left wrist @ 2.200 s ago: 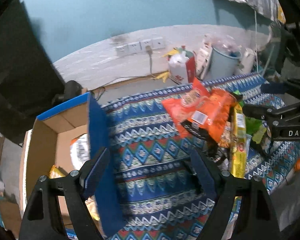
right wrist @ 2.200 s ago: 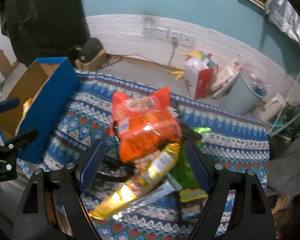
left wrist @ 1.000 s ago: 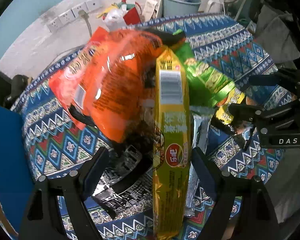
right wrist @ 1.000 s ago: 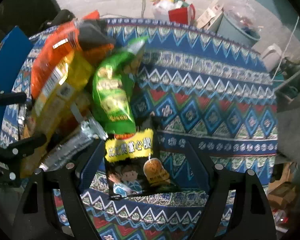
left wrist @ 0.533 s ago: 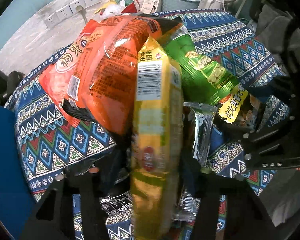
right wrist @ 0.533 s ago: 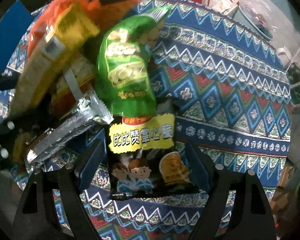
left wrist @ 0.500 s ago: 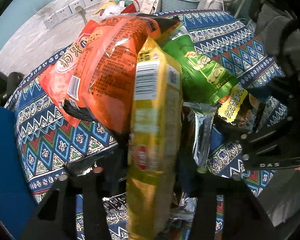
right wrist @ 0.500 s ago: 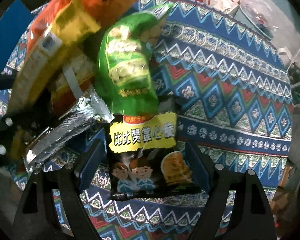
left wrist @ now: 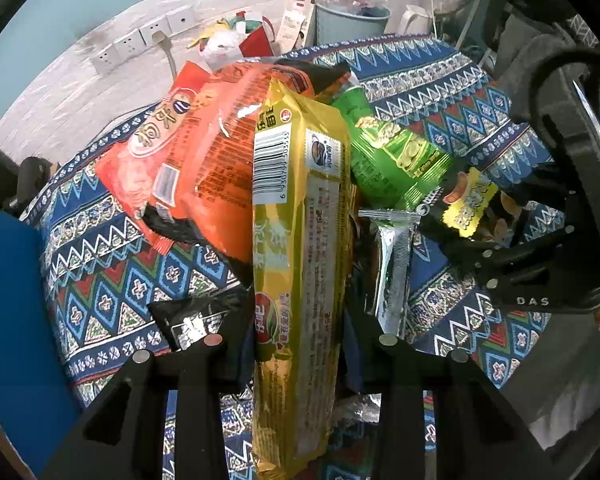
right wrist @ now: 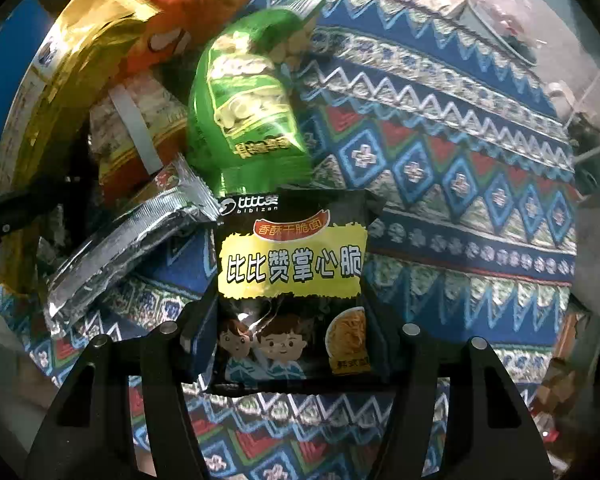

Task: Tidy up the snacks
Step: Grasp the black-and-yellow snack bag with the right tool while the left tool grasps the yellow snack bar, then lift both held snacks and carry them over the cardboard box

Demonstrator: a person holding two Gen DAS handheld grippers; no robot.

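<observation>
Gold foil pack (left wrist: 300, 264) stands at 6 o'clock in the snack pile, the left claw (left wrist: 300, 344) closing on its lower half, pads tight against it. At 3 o'clock, the right claw (right wrist: 292, 344) is closing around a black noodle bag (right wrist: 292, 300), pads touching its edges. Risk: the orange bag (left wrist: 220, 160) leaning on the gold one slides off the cloth (left wrist: 100, 280) when lifted.

Between your left fingers (left wrist: 228, 344), the long yellow packet (left wrist: 300, 240) hides both pads and runs off the bottom edge.
</observation>
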